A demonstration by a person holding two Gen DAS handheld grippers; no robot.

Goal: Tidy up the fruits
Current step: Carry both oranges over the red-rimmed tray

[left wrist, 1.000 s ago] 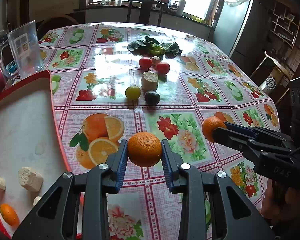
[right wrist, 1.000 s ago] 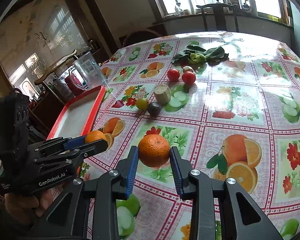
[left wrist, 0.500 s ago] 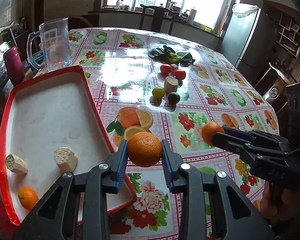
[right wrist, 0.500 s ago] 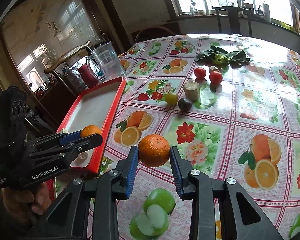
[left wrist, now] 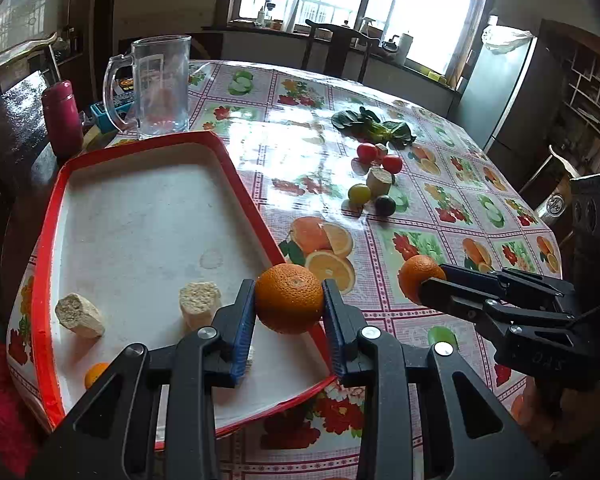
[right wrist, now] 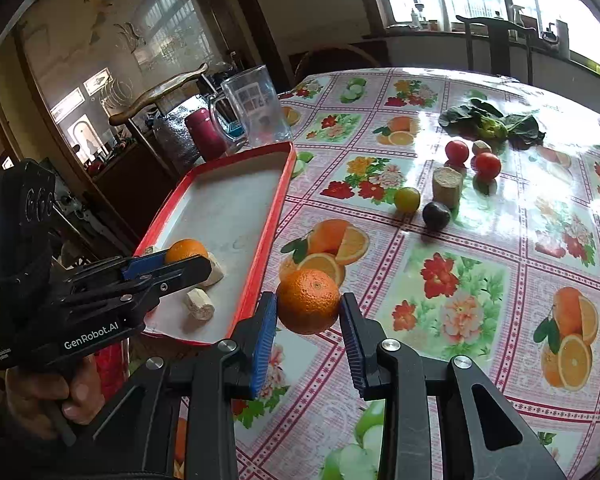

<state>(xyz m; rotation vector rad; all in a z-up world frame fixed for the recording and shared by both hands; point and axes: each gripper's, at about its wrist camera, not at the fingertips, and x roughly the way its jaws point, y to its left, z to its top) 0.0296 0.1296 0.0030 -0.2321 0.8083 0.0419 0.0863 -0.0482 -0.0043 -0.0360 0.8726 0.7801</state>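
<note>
While each gripper clamps an orange.

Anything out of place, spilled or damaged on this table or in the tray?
Nothing is spilled or visibly damaged. One oddity: the red-rimmed tray meant for fruit holds pale cut chunks beside a small orange; what they are is unclear. A similar chunk sits among the tomatoes on the tablecloth.

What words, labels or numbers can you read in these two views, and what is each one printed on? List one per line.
"GenRobot.AI": white lettering on the side of the left gripper.
Small white print beside it on the same body: too small to read.
Embossed marks on the right gripper body: too faint to read.
Printed panel on the glass mug: blurred, unreadable.
</note>
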